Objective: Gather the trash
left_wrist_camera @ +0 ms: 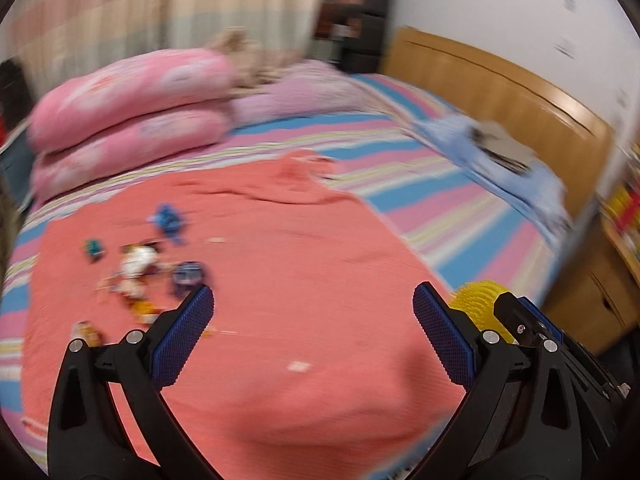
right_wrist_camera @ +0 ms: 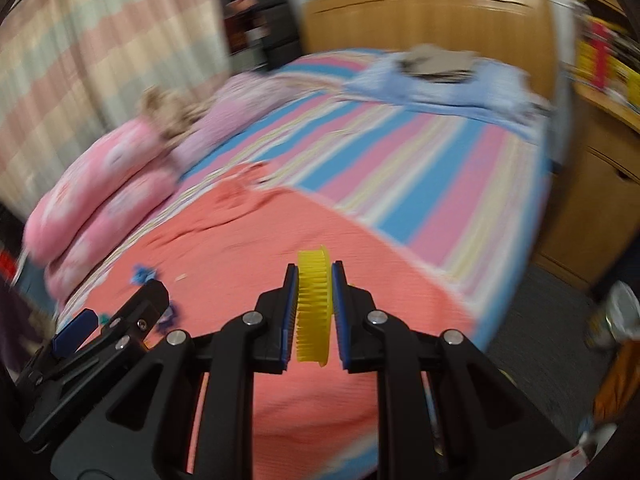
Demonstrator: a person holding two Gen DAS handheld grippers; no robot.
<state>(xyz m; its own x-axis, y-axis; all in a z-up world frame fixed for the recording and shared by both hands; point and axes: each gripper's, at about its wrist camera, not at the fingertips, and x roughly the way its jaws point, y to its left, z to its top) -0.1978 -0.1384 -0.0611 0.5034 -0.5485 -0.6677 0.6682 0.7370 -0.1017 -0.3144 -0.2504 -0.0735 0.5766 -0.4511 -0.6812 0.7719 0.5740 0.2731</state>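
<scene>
A pile of small trash (left_wrist_camera: pixel 138 268), wrappers and blue and teal scraps, lies on the coral blanket (left_wrist_camera: pixel 280 280) at the left. My left gripper (left_wrist_camera: pixel 312 332) hangs open above the blanket, to the right of the pile, with nothing between its fingers. My right gripper (right_wrist_camera: pixel 314 304) is shut on a yellow toothed plastic piece (right_wrist_camera: pixel 314 308), held upright between the blue pads. The same yellow piece (left_wrist_camera: pixel 480 304) and right gripper show at the lower right of the left wrist view. A blue scrap (right_wrist_camera: pixel 142 274) lies on the blanket (right_wrist_camera: pixel 280 248), with the left gripper's finger (right_wrist_camera: pixel 76 332) at the lower left.
Both views are motion-blurred. Pink pillows (left_wrist_camera: pixel 132 96) and a purple one (left_wrist_camera: pixel 296 92) lie at the bed's far side. A blue cloth with papers (left_wrist_camera: pixel 496 152) sits near the wooden headboard (left_wrist_camera: pixel 500 88). A wooden cabinet (right_wrist_camera: pixel 592 200) and floor clutter (right_wrist_camera: pixel 616 316) stand right of the bed.
</scene>
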